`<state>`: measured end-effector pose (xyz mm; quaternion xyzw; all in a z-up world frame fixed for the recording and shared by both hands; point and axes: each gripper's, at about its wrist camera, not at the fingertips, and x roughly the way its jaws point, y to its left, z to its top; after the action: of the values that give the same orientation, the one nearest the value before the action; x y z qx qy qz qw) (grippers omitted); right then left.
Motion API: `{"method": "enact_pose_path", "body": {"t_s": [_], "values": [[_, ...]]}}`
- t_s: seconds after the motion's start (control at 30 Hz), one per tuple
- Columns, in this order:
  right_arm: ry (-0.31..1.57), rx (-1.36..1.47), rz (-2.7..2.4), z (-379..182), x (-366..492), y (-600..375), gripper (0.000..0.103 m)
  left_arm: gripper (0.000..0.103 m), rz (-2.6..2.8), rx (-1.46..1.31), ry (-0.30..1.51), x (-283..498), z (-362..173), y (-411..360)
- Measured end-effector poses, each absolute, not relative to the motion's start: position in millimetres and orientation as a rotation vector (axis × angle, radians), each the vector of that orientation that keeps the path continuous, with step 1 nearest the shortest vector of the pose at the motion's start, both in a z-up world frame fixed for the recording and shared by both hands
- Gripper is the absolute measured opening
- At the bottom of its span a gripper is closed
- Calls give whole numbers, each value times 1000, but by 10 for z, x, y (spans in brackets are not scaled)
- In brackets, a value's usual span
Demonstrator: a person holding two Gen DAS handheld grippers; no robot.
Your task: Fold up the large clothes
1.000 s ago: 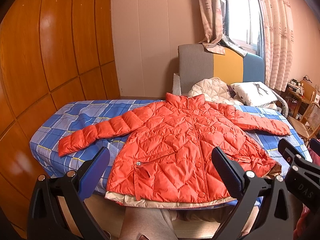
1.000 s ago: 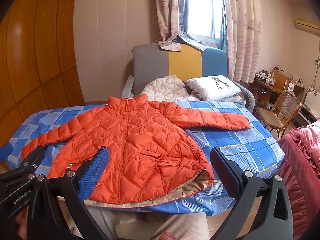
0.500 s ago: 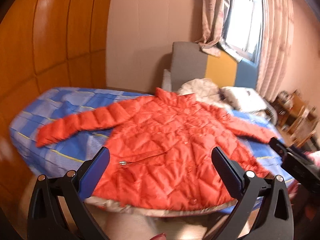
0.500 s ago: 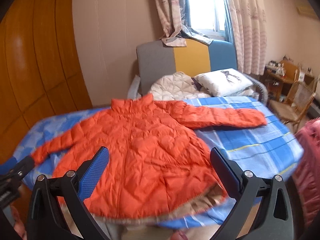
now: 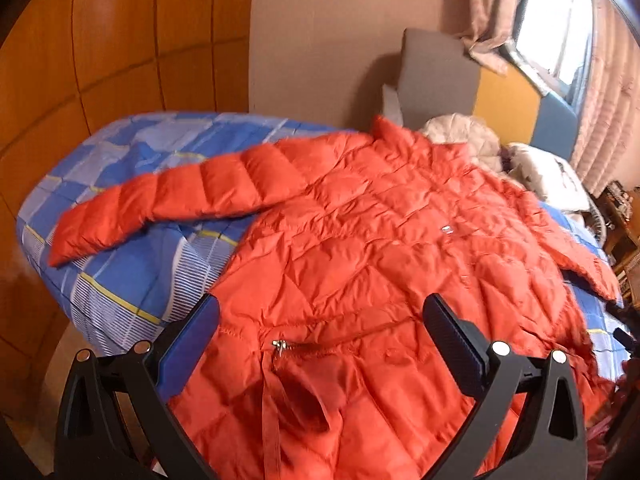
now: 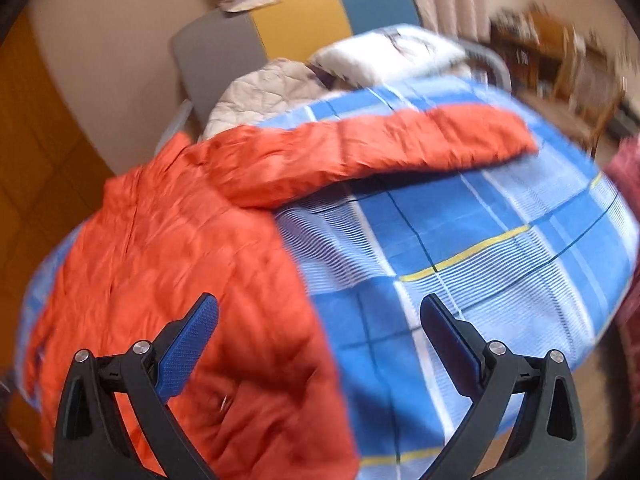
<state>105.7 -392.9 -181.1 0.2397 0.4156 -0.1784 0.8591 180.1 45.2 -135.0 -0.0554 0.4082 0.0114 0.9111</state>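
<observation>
An orange quilted puffer jacket (image 5: 360, 248) lies front up and spread flat on a bed with a blue checked cover (image 5: 132, 280), sleeves stretched out to both sides. My left gripper (image 5: 320, 320) is open and empty, over the jacket's lower left front near the pocket zip (image 5: 279, 346). My right gripper (image 6: 318, 320) is open and empty, over the jacket's right side edge (image 6: 304, 280). The jacket (image 6: 168, 264) fills the left of the blurred right wrist view, its right sleeve (image 6: 400, 144) reaching across the cover (image 6: 480, 240).
A grey, yellow and blue armchair (image 5: 480, 92) stands behind the bed with a cream quilted garment (image 5: 460, 136) and a white pillow (image 5: 548, 176) on it. Orange wood panelling (image 5: 100, 52) is on the left. Wooden furniture (image 6: 560, 60) stands at the far right.
Both grippers have moved forward and down over the bed, the left toward the jacket's left front, the right toward its right side. Both stay open.
</observation>
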Motion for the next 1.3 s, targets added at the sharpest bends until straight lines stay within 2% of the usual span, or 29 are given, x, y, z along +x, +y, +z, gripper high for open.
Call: {"method": "enact_pose_path", "body": {"t_s": [0.2, 0.33, 0.47, 0.53, 0.67, 0.77, 0.83, 0.97, 1.07, 1.3], "values": [[798, 689, -447, -1895, 1235, -4646, 100, 101, 74, -87, 895, 2142, -1578, 434], [725, 862, -504, -2055, 1311, -5158, 87, 101, 83, -90, 915, 2273, -1663, 439], [661, 963, -569, -2224, 1425, -5550, 76, 101, 111, -63, 937, 2355, -1772, 421], [624, 1006, -602, -2283, 1443, -5696, 74, 101, 123, -63, 950, 2377, -1820, 446], [572, 1059, -648, -2365, 1514, -5906, 61, 101, 192, -42, 965, 2413, -1895, 520], [570, 1047, -684, -2392, 1576, -5990, 49, 101, 258, -15, 948, 2416, -1900, 567], [580, 1028, -704, -2409, 1629, -6024, 46, 101, 323, 33, 924, 2417, -1889, 584], [601, 954, -715, -2410, 1706, -6066, 19, 101, 392, 128, 903, 2451, -1906, 571], [610, 891, -718, -2333, 1775, -6039, 7, 101, 446, 188, 904, 2477, -1941, 570], [551, 672, -707, -1766, 1904, -5753, 5, 101, 602, 323, 870, 2533, -1999, 609]]}}
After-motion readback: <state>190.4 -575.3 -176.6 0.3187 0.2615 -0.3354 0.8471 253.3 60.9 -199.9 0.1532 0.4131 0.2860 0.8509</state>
